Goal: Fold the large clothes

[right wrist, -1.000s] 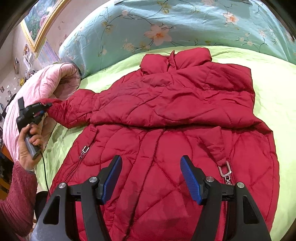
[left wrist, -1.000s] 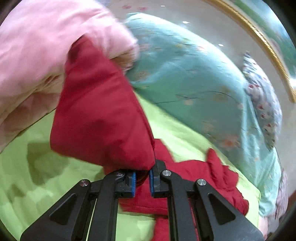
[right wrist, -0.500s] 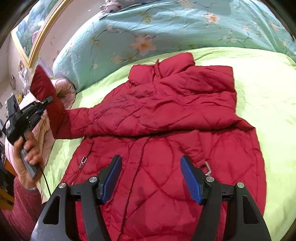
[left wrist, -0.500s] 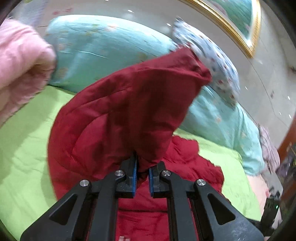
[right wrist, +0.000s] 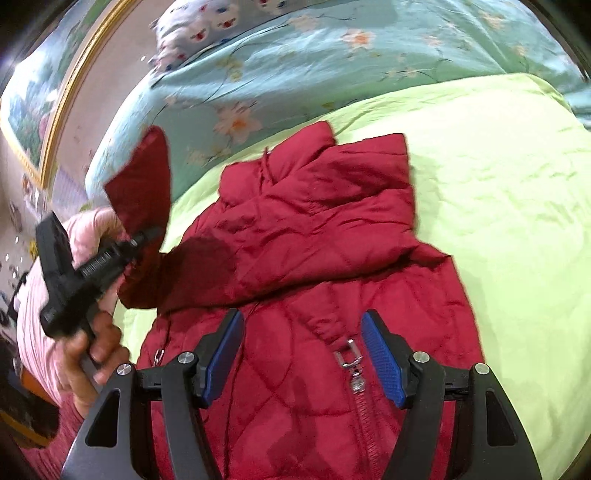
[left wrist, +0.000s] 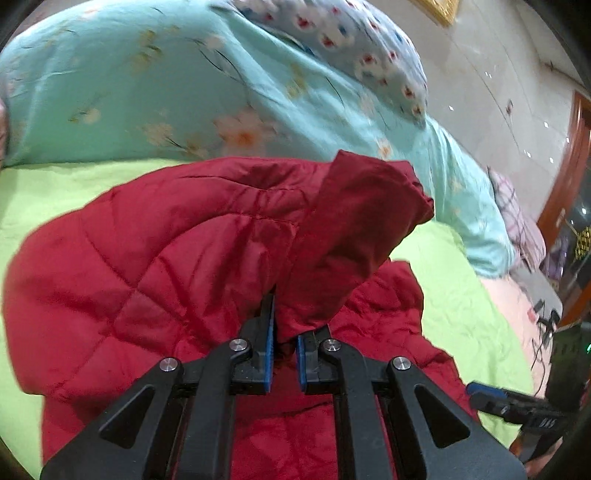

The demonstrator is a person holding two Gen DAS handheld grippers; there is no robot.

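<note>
No readable brand anywhere; the white lettering on the left gripper's black body in the right wrist view is too blurred to make out. The red quilted jacket [right wrist: 332,258] lies front-up across the middle of that frame on a lime-green bedspread [right wrist: 498,192], its silver zipper pull [right wrist: 349,356] low at centre. Behind it, along the upper edge, runs a turquoise floral quilt [right wrist: 295,74] with a small patterned pillow [right wrist: 192,33] on top, and a gold-framed picture [right wrist: 48,96] hangs upper left. The left gripper [left wrist: 284,328] is clamped tight on the sleeve cuff [left wrist: 354,229], which stands up above the jacket. The right gripper [right wrist: 303,354] hovers over the jacket's lower front, jaws spread wide, nothing between them. Bare green bedspread opens out to the right of the frame; a pink blanket [right wrist: 33,295] crowds the left edge.
</note>
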